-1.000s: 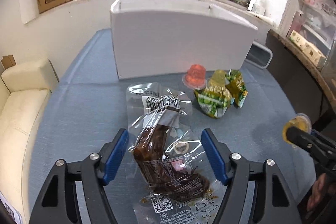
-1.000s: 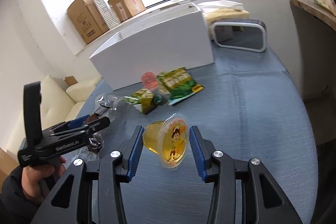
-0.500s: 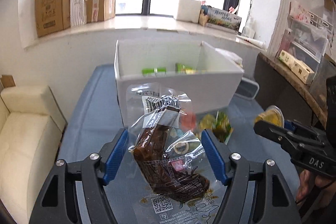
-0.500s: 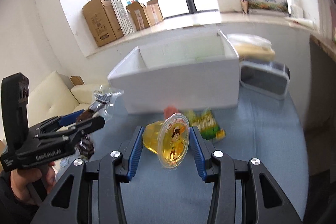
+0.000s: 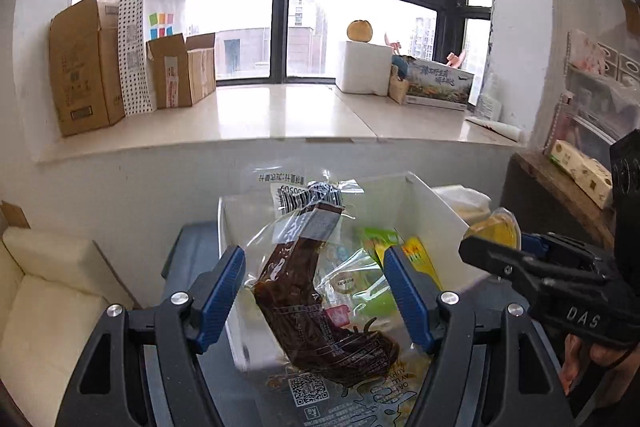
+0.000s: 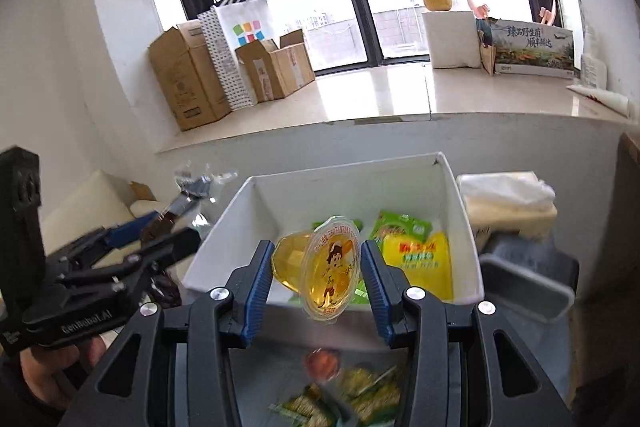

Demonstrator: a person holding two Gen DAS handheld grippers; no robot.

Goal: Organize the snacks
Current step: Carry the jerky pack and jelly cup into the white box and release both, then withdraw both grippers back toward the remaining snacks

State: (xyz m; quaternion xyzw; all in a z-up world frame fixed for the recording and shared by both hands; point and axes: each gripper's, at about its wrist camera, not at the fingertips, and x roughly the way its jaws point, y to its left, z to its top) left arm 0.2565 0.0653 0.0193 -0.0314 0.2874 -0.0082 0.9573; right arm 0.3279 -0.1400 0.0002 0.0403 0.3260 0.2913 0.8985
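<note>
The left gripper has its jaws clamped on a clear plastic packet holding a dark, glossy piece of braised meat; the packet hangs above the near left corner of the white bin. To drop it well, carry it forward past the bin's near wall before the jaws part, since the film is limp and slippery and its loose lower end could catch on the rim. The right gripper has its jaws shut on a yellow jelly cup, a stiff faceted tub with a flat printed foil lid, held over the near edge of the bin. It should be let go low, so that it does not bounce. Inside the bin lie crinkly green and yellow bags. On the blue cloth surface a red jelly cup and small green packets wait near the bin's front wall.
</note>
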